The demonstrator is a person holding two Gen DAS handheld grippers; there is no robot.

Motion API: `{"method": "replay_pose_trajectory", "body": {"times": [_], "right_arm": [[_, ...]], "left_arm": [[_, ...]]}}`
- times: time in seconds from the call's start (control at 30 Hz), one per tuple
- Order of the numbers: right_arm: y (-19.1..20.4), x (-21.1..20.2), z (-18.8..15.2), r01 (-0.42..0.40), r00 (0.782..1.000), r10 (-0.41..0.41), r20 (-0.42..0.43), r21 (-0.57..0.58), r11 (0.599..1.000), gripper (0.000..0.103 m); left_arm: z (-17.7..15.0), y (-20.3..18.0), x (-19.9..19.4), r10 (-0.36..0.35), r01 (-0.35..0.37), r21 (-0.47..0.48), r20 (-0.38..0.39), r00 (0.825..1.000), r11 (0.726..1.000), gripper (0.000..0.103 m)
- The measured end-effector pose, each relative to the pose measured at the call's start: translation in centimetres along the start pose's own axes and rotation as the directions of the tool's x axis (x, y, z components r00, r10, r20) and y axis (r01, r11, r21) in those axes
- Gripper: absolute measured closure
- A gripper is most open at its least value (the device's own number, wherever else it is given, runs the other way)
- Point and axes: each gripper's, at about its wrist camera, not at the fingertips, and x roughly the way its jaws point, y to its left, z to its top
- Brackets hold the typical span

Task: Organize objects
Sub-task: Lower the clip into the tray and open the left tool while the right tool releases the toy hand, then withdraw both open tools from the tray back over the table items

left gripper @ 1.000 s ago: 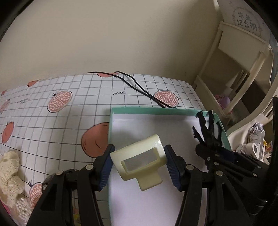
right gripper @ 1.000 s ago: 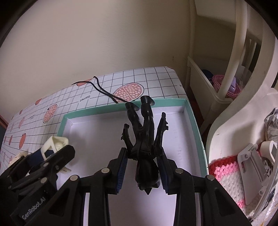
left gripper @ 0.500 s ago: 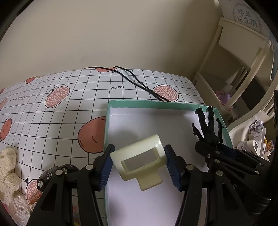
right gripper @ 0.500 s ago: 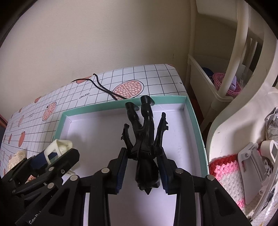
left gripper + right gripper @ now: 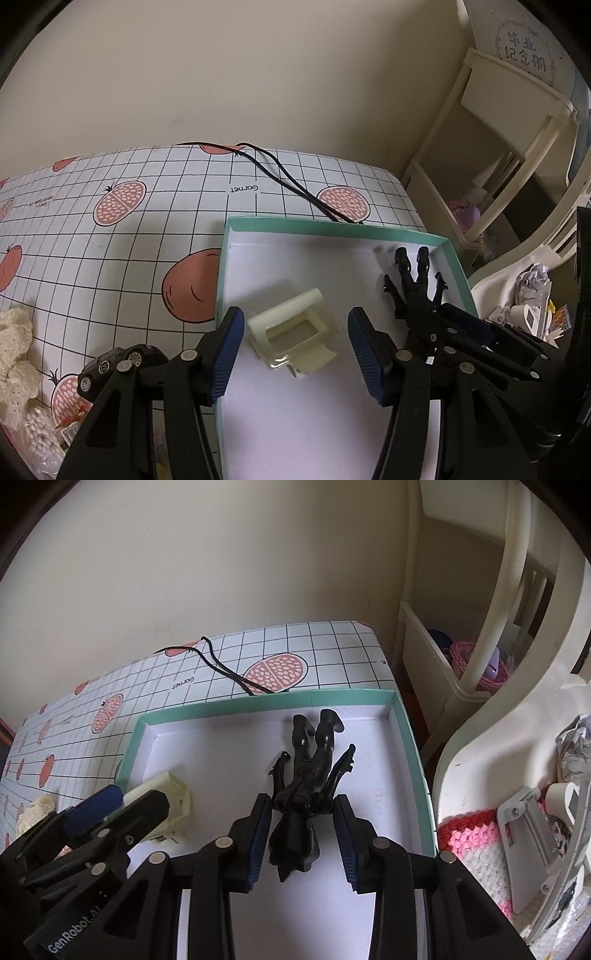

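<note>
Both our grippers parted over the teal box [image 5: 456, 264], left gripper [image 5: 295, 345] off the cream part [image 5: 291, 332], right gripper [image 5: 301, 830] loose around the black figure [image 5: 308, 771], its head half hidden, toy car [image 5: 118, 365] at 8 o'clock partly blocked.

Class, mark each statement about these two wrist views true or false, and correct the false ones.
1. The cream plastic part lies inside the teal-rimmed box. True.
2. The left tool is clamped on the cream part. False: its jaws stand apart from it.
3. The black figure lies outside the box. False: it lies inside.
4. The right tool is open around the figure. True.
5. A black toy car sits on the tablecloth beside the box. True.
</note>
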Motion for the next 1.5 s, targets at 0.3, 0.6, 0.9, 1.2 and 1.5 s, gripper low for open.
{"method": "replay_pose_trajectory", "body": {"times": [0.3,0.6,0.9,1.2,1.5], "right_arm": [[0.5,-1.3,-0.2,0.011,1.0,-0.011,0.014,-0.005,1.0,0.065],[0.8,-1.7,-0.5,0.03,1.0,-0.03,0.007,-0.008,1.0,0.054],[1.0,-1.4,-0.6,0.042,0.999,-0.042,0.007,-0.003,0.999,0.025],[1.5,-1.7,-1.1,0.055,0.998,-0.055,0.008,-0.005,0.998,0.001],[2.1,-2.1,-1.2,0.09,0.996,-0.09,0.014,-0.003,0.996,0.0]], "left_arm": [[0.2,0.4,-1.4,-0.007,0.007,-0.029,0.008,1.0,1.0,0.041],[0.3,1.0,-1.9,0.009,-0.008,-0.057,0.006,1.0,0.998,0.04],[0.3,2.2,-2.1,0.049,-0.049,-0.078,0.005,0.999,0.996,0.013],[0.3,3.5,-2.6,0.094,-0.093,-0.083,0.008,0.996,0.992,0.008],[0.4,5.4,-3.7,0.123,-0.119,-0.109,0.03,0.992,0.987,0.0]]}}
